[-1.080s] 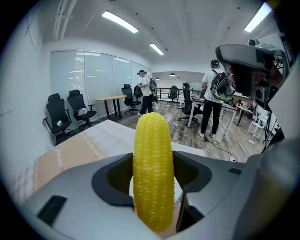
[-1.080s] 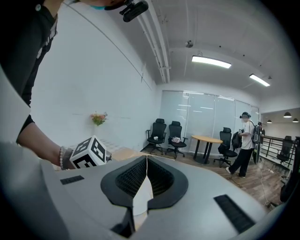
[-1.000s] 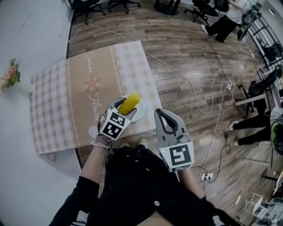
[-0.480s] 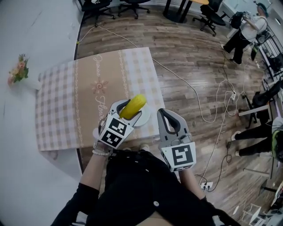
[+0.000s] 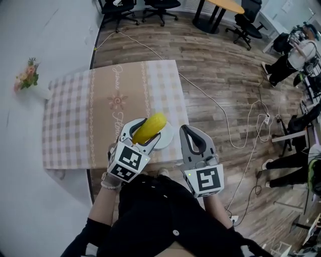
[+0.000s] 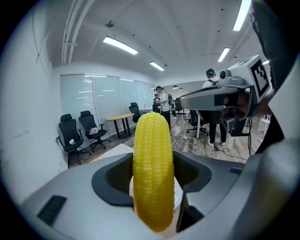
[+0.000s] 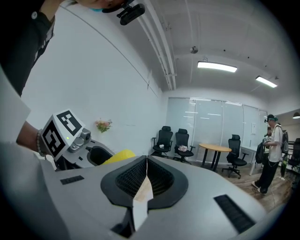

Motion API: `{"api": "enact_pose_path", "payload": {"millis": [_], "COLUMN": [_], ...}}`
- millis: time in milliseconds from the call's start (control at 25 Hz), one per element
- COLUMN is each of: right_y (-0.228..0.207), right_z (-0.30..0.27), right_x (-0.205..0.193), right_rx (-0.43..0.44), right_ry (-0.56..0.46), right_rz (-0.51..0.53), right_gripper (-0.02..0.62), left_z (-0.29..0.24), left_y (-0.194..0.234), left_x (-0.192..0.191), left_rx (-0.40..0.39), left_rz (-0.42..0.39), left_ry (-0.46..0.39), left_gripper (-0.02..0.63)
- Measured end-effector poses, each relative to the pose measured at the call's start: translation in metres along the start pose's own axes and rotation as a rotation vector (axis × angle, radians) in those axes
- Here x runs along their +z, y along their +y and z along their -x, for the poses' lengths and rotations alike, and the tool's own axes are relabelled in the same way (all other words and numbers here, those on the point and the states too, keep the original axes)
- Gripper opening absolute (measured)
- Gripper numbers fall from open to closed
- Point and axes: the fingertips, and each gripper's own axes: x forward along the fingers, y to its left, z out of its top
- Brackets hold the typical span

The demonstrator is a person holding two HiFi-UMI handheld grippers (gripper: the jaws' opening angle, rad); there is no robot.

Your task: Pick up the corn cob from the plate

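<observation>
A yellow corn cob [image 5: 149,128] [image 6: 153,173] sits gripped between the jaws of my left gripper [image 5: 144,131] [image 6: 152,176], lifted above a white plate [image 5: 166,137] near the table's front right corner. The cob stands upright in the left gripper view and sticks out past the jaw tips. My right gripper [image 5: 193,141] [image 7: 146,174] hangs to the right of the plate, off the table edge, jaws pressed together with nothing between them. In the right gripper view the cob [image 7: 116,156] shows as a yellow sliver beside the left gripper [image 7: 93,154].
The table [image 5: 75,120] wears a beige checked cloth. A small vase of flowers [image 5: 27,79] stands at its far left. White cables [image 5: 225,118] trail across the wooden floor. Office chairs [image 5: 120,7] and people [image 5: 293,52] are farther off.
The left gripper has risen a little with the cob, which now sits higher over the plate. The head view has shifted, so the table appears farther right. The right gripper stays shut.
</observation>
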Motion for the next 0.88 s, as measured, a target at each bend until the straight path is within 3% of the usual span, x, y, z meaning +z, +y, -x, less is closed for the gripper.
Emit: {"api": "enact_pose_path", "payload": {"millis": [360, 880], "right_y": [-0.003, 0.014], "right_z": [-0.001, -0.008], "right_x": [0.006, 0.013], "right_rx": [0.019, 0.076], "right_ry": [-0.011, -0.014], "right_rz": [0.013, 0.038], "right_gripper": [0.041, 0.041], "left_z": [0.024, 0.045], "left_y": [-0.002, -0.002], "left_x": [0.022, 0.028], "left_rx": [0.042, 0.083], "left_rz": [-0.039, -0.021], "left_ry": [-0.038, -0.058], "left_gripper": [0.259, 0.259]}}
